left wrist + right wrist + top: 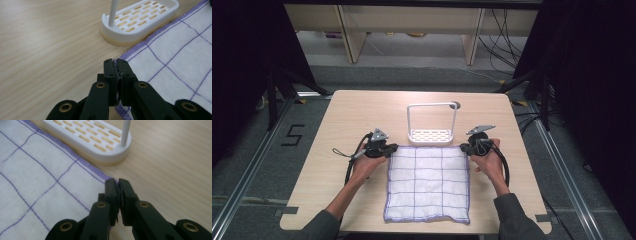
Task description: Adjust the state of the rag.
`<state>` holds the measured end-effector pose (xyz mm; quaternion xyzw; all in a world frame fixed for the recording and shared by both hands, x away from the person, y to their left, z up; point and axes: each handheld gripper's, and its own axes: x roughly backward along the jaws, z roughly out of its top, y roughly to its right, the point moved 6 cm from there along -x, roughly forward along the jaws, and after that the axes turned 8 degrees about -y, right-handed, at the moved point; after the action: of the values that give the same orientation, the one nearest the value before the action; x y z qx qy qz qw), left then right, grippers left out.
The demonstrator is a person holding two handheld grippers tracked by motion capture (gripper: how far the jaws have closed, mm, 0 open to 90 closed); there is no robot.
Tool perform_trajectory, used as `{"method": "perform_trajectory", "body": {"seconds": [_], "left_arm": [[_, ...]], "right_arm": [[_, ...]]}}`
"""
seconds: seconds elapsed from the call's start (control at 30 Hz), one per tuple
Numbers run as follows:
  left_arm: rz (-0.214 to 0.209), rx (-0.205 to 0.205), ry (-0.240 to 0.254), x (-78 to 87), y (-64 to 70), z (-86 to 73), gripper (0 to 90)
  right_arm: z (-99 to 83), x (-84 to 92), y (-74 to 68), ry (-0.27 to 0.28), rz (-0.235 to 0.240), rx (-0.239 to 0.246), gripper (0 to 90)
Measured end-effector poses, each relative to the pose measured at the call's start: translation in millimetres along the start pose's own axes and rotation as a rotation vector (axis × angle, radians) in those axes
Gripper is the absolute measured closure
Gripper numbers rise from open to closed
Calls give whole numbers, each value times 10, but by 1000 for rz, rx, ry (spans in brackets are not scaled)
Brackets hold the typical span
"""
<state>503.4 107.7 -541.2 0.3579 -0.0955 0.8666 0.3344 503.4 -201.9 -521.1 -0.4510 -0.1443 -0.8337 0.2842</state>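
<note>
White woven cloth with a purple grid and purple stitched hem [428, 182] lies flat on the pale wooden table [342, 120], its far edge just in front of the white plastic slotted rack with a tall hoop handle [431, 134]. The step in hand looks like the pick-up: each far corner of the cloth is pinched. The left gripper [390, 148] sits at the far left corner, and in the left gripper view its black jaws [117, 65] are clamped together on the purple hem, the fabric running off to the right. The right gripper [463, 147] mirrors it at the far right corner; in the right gripper view its jaws [117, 185] are likewise closed on the corner tip, the cloth spreading away to the left. The rack stands just beyond both corners, close but apart from the jaws. Judging from this, the next move calls for lifting both corners together and evenly, keeping the edge taut, perhaps to fold the cloth or drape it over the hoop, and clearing the rack without knocking it.
</note>
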Motion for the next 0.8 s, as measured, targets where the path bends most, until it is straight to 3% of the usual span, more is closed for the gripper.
{"method": "perform_trajectory", "body": {"seconds": [0.2,0.23,0.27,0.33,0.4,0.43,0.5,0.67,0.8], "left_arm": [[-1,-7,32,99,9,111,864],[-1,-7,32,99,9,111,864],[-9,14,54,104,23,139,864],[-19,0,51,153,11,153,864],[-24,1,55,169,12,159,864],[-26,18,83,177,19,177,864],[-38,22,90,237,31,187,864],[-49,-32,127,427,148,211,864],[-70,-44,153,566,255,192,864]], "right_arm": [[107,95,-13,81,1,20,863],[107,95,-13,81,1,20,863],[96,145,-16,47,9,11,864],[123,194,-24,78,14,23,864],[120,217,-38,74,13,13,863],[116,237,-71,80,16,-3,863],[118,349,-99,100,14,42,864],[80,528,-187,140,40,56,864],[26,661,-270,173,60,59,864]]}}
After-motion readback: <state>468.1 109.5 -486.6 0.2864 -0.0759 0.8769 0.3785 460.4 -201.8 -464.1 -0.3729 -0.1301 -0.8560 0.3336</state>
